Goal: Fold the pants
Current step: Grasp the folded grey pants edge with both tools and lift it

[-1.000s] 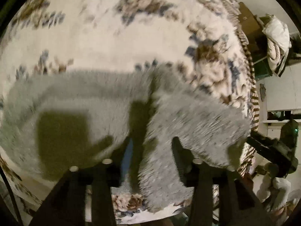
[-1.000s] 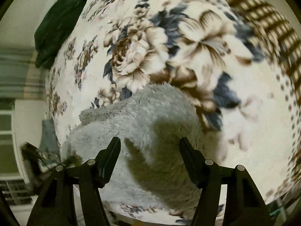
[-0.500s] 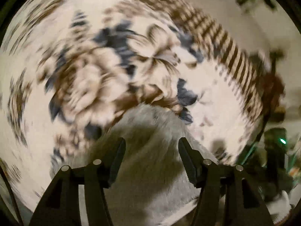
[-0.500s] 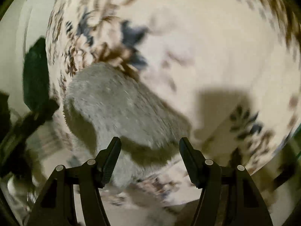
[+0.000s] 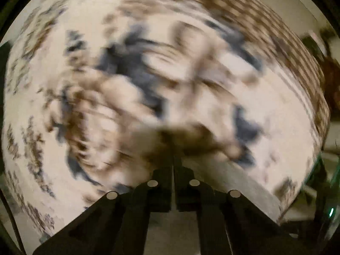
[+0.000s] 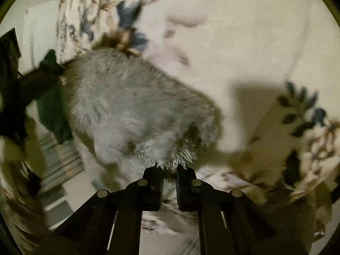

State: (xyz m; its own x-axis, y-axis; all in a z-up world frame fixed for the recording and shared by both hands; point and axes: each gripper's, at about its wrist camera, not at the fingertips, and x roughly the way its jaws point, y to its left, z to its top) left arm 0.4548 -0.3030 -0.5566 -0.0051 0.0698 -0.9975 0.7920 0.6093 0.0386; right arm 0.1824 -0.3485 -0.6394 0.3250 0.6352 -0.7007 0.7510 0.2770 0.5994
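The grey fluffy pants (image 6: 136, 110) lie on a floral bedspread (image 6: 244, 42) in the right wrist view. My right gripper (image 6: 170, 170) is shut on the near edge of the pants, with fluff pinched between the jaws. In the left wrist view the picture is blurred by motion; my left gripper (image 5: 173, 165) has its jaws closed with only a thin slit between them, and no pants show there, only the floral bedspread (image 5: 148, 74). The left gripper also shows as a dark shape at the far left of the right wrist view (image 6: 38, 78), beside the far end of the pants.
A dark green cloth (image 6: 53, 114) lies at the left edge of the bed, behind the pants. The floor (image 6: 63, 159) shows below the bed edge at the lower left. A checked border (image 5: 276, 31) runs along the bedspread's far right side.
Both grippers have closed from open. The right one now pinches the pants' near edge. The left view has swung off the pants onto bare bedspread.
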